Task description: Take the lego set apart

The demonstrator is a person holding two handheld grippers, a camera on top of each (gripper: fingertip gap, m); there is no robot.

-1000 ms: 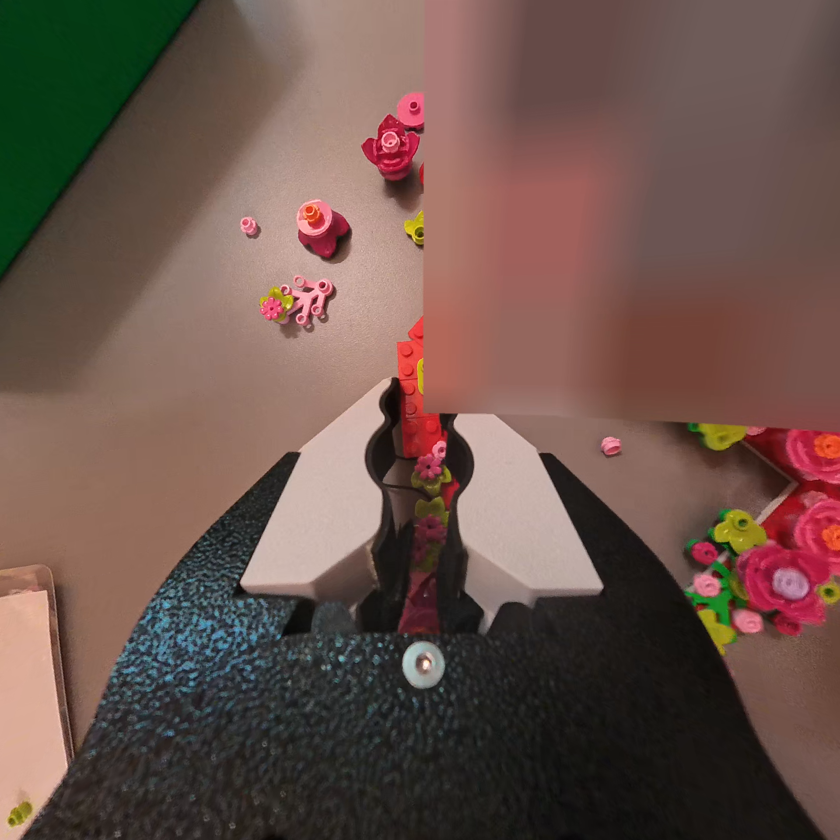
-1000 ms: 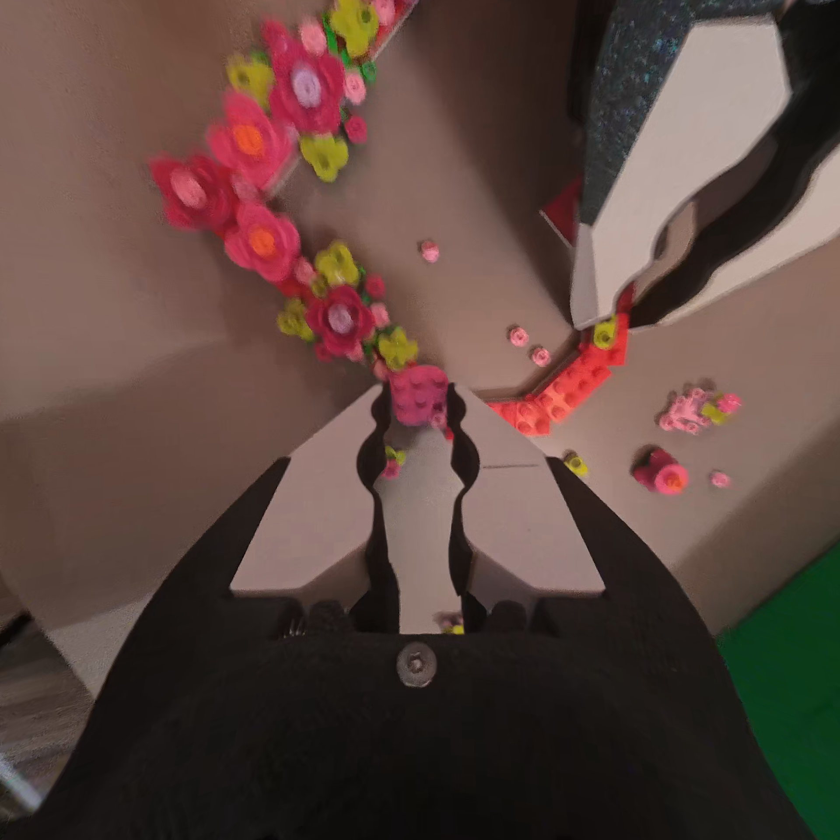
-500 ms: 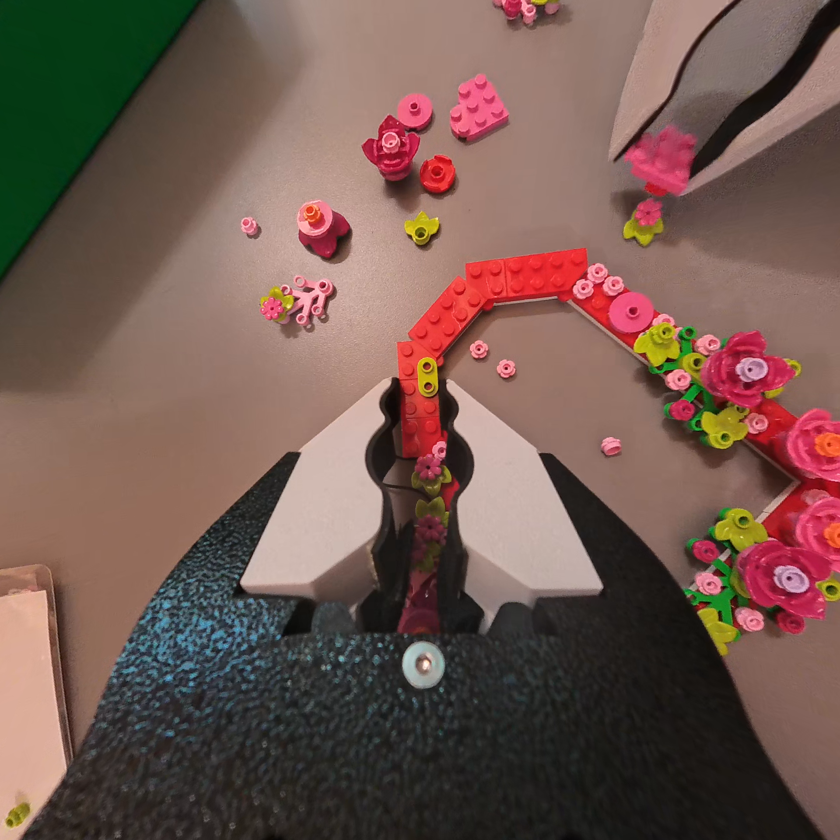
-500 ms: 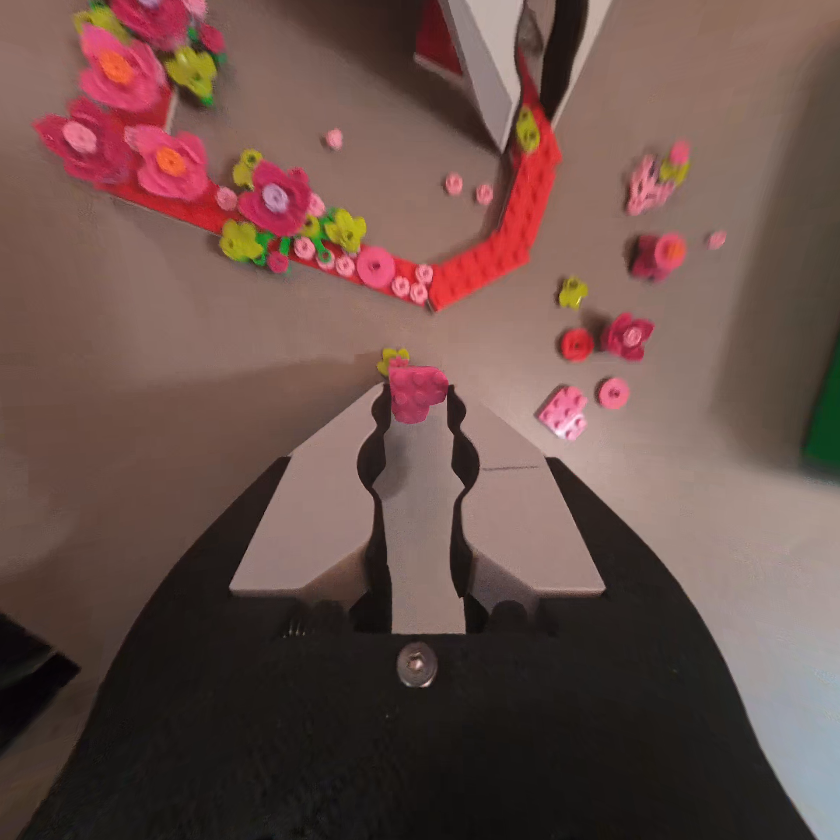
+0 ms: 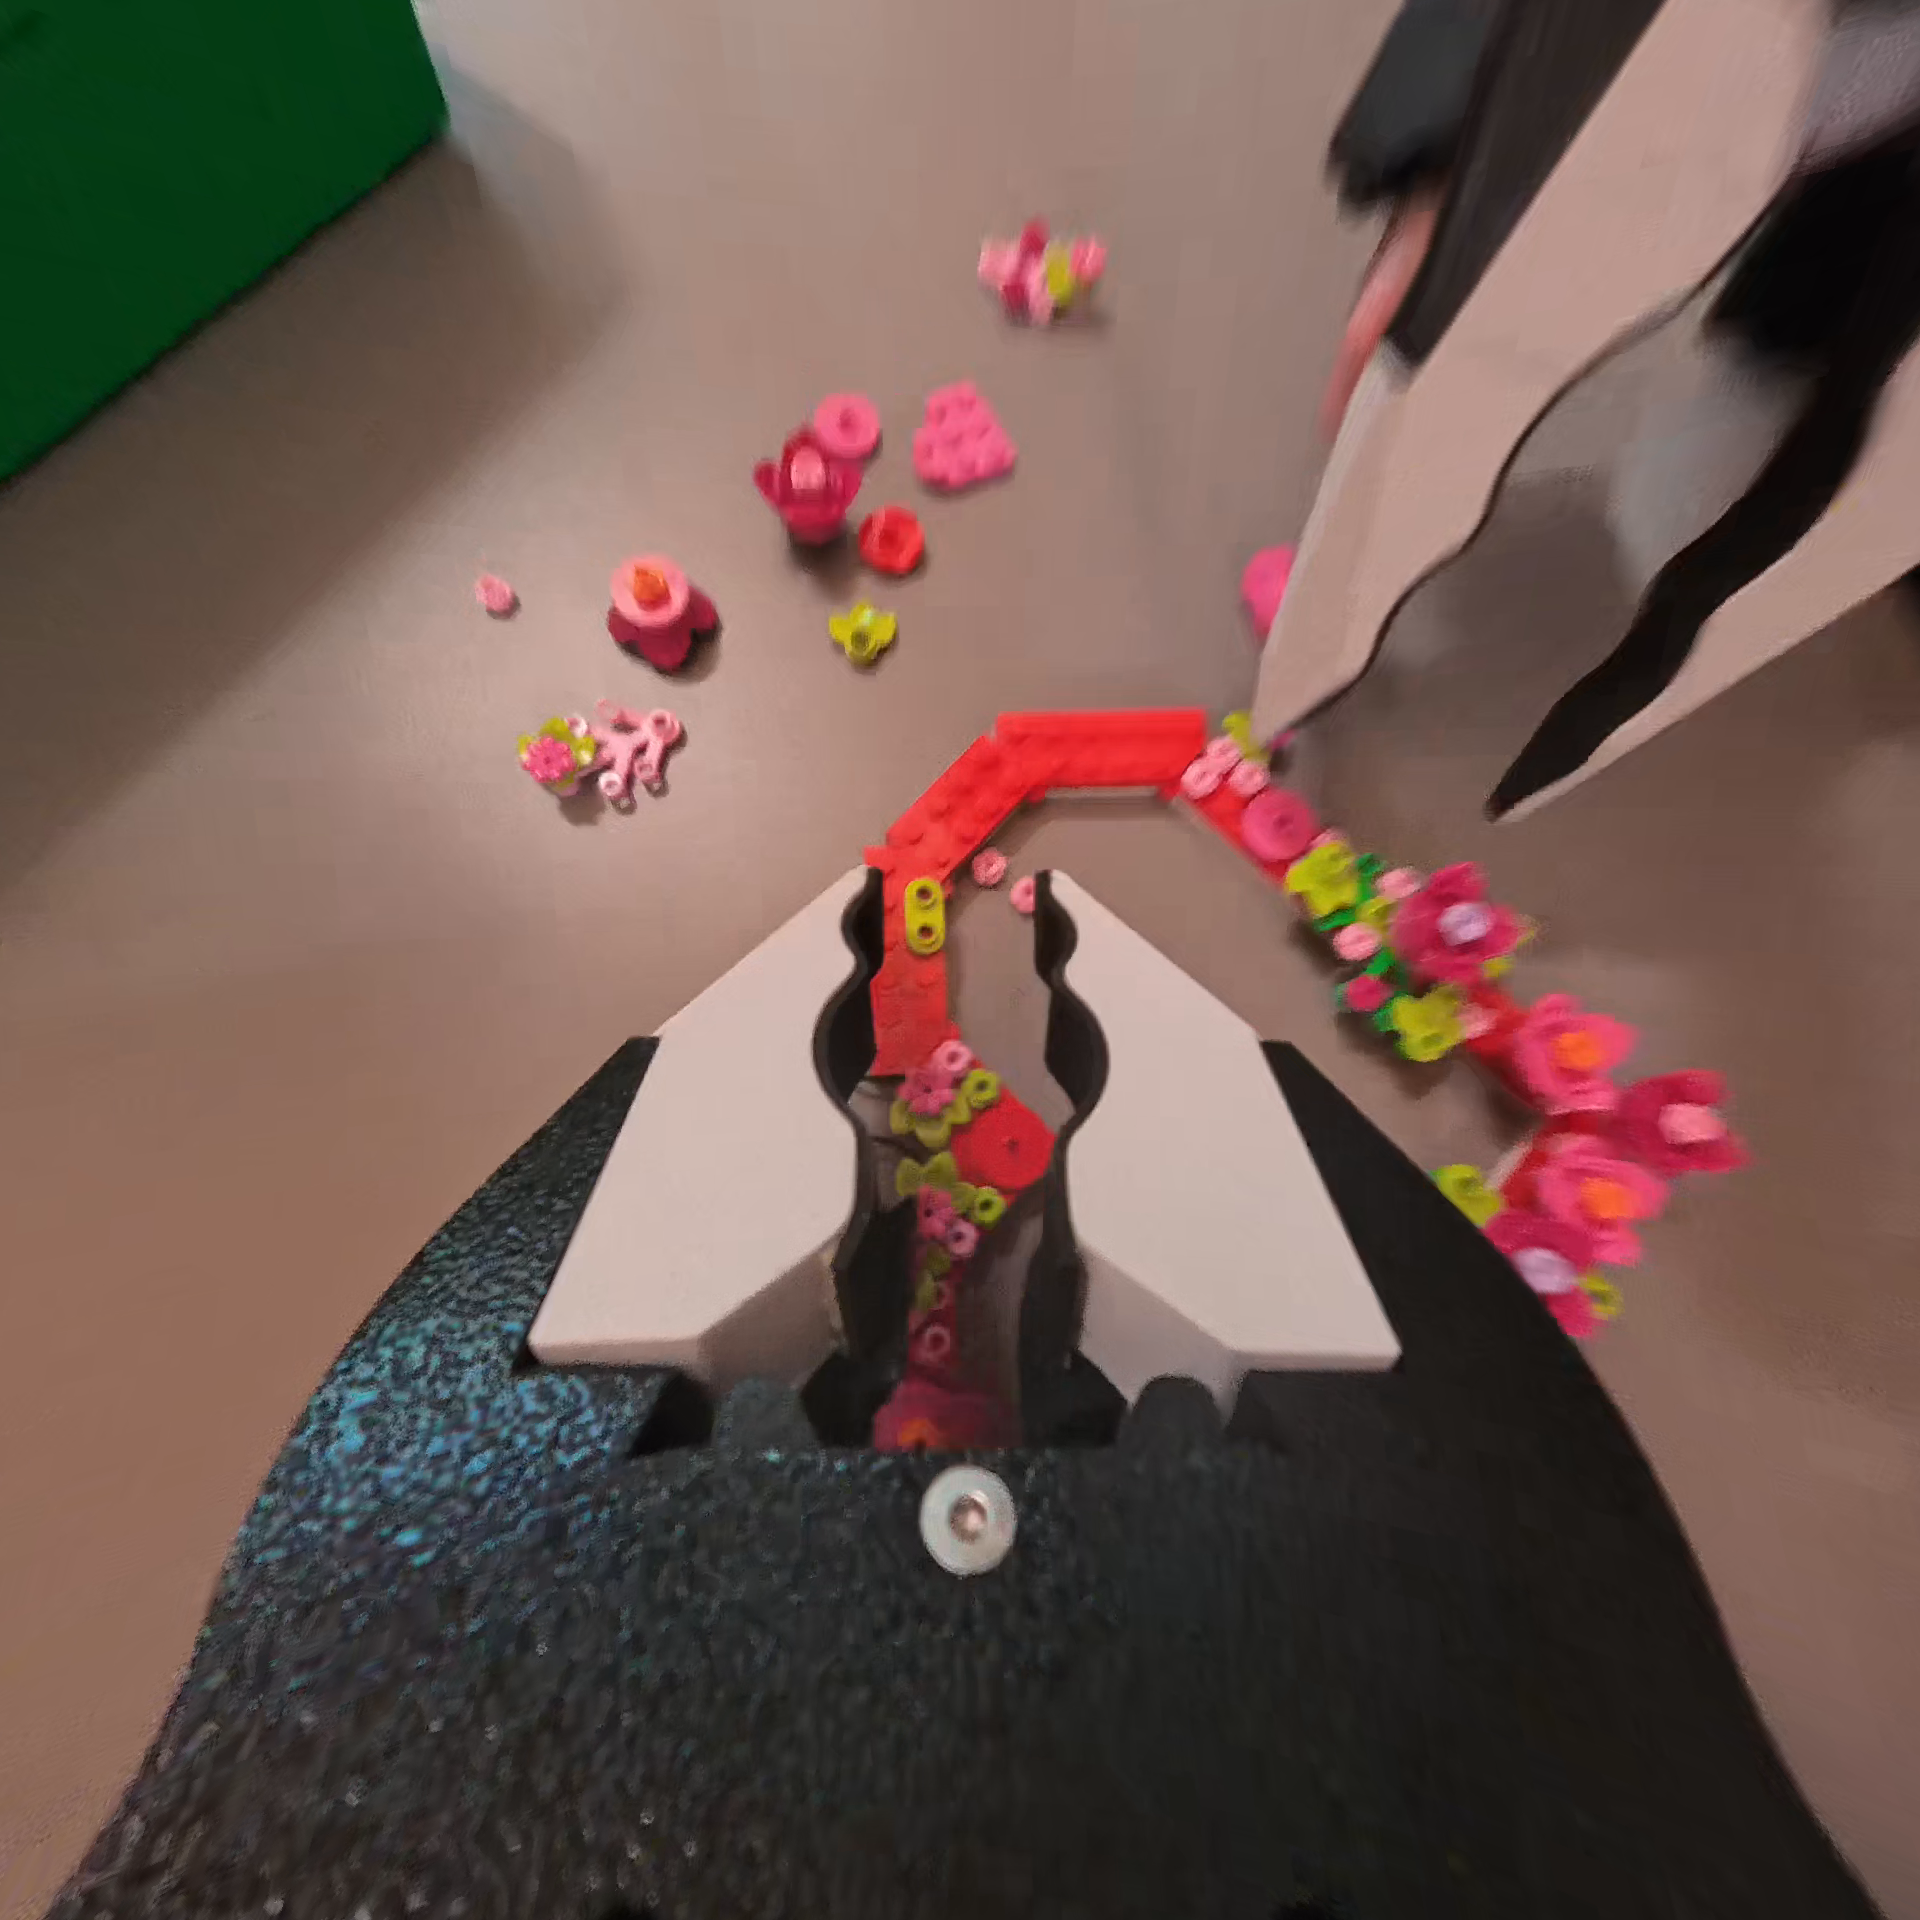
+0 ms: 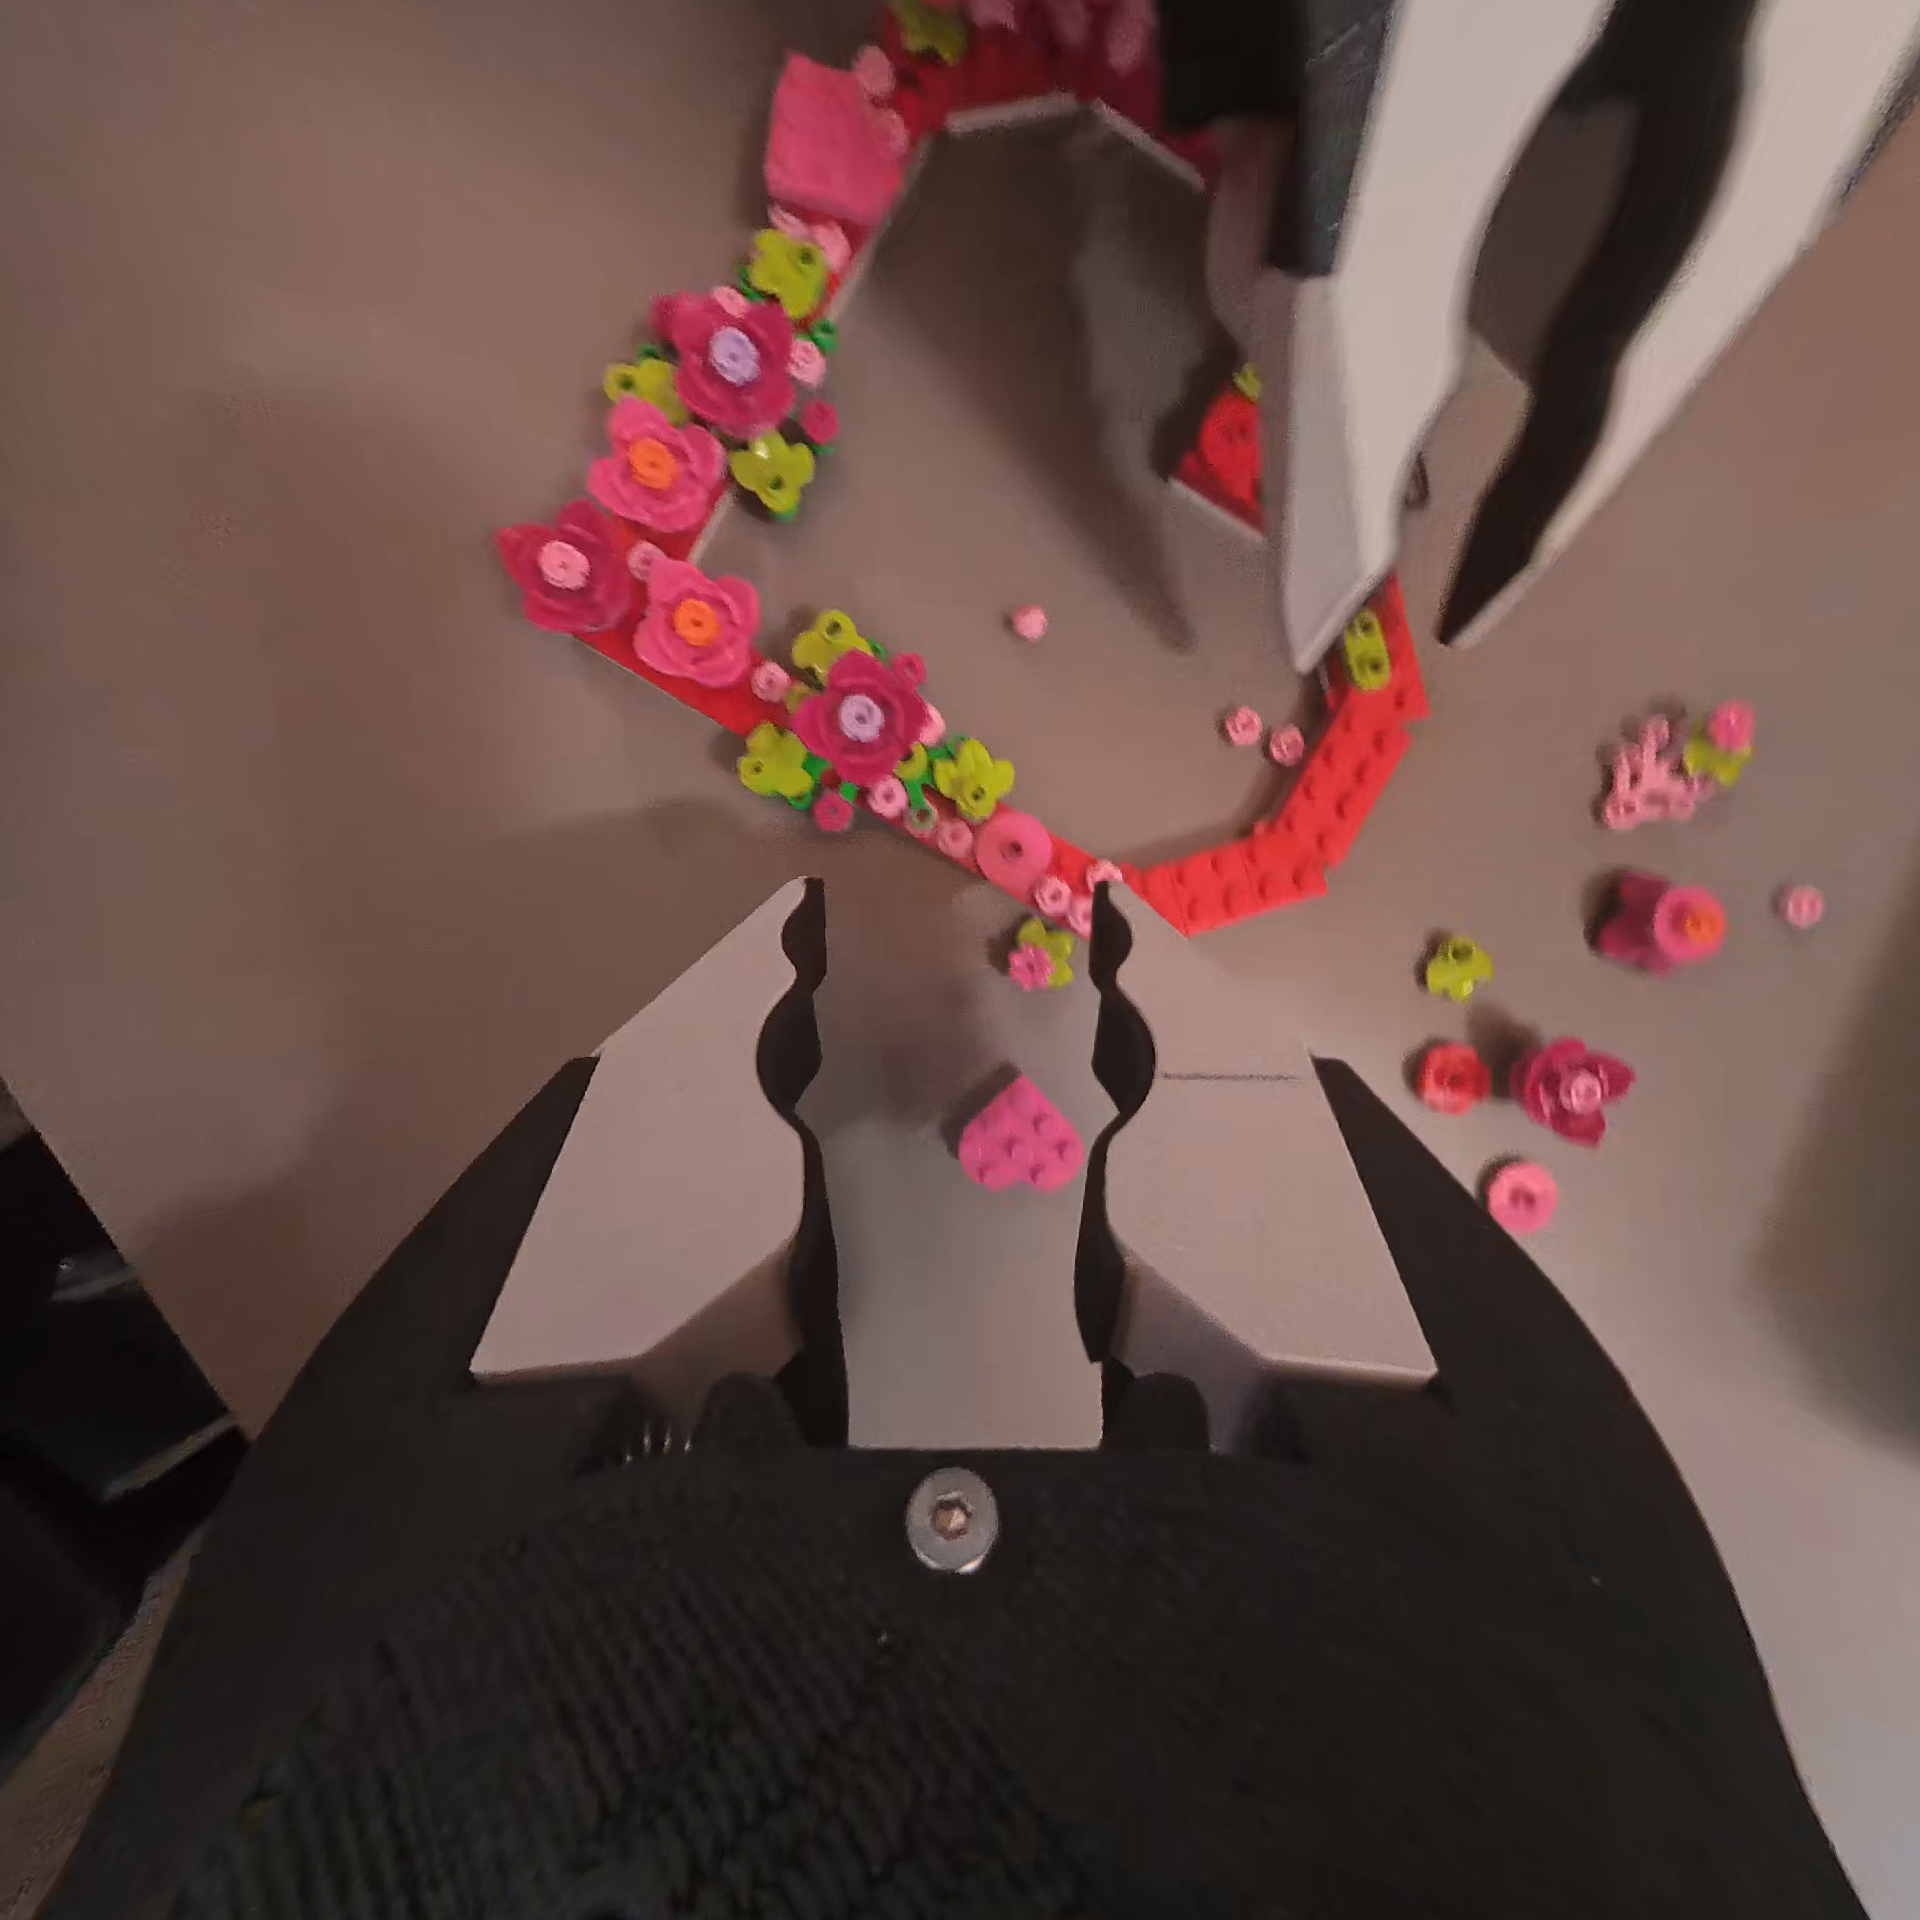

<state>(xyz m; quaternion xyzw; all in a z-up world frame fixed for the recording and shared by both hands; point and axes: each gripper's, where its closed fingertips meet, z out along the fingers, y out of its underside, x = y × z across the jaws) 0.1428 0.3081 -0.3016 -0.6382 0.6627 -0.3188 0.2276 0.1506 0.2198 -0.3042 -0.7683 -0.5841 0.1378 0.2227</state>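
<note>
The lego set is a red heart-shaped frame [image 6: 1299, 831] with pink and magenta flowers [image 6: 717, 364] and lime leaves along one side, lying on the grey table. My left gripper [image 5: 956, 883] is open, and the frame's red arm [image 5: 914, 997] lies between its jaws, against the left finger. My right gripper [image 6: 956, 894] is open and empty, just short of the frame's corner. A pink heart plate [image 6: 1023, 1138] lies on the table between its fingers. Each gripper shows in the other's view: the right gripper [image 5: 1382, 769] and the left gripper [image 6: 1382, 644].
Loose pieces lie beside the frame: a second pink heart plate [image 5: 961, 436], a magenta flower [image 5: 805, 488], a red round stud [image 5: 890, 538], a lime leaf [image 5: 862, 629] and a pink branch [image 5: 634, 748]. A green surface [image 5: 156, 208] borders the table at the far left. The pink branch [image 5: 634, 748] lies some 7 centimeters from my left tips, 12 centimeters from my right tips. My right wrist view [image 6: 1646, 775] looks at it from another angle.
My left gripper has opened off the red frame. My right gripper has opened, let the pink heart plate drop onto the table, and moved back towards the frame's corner.
</note>
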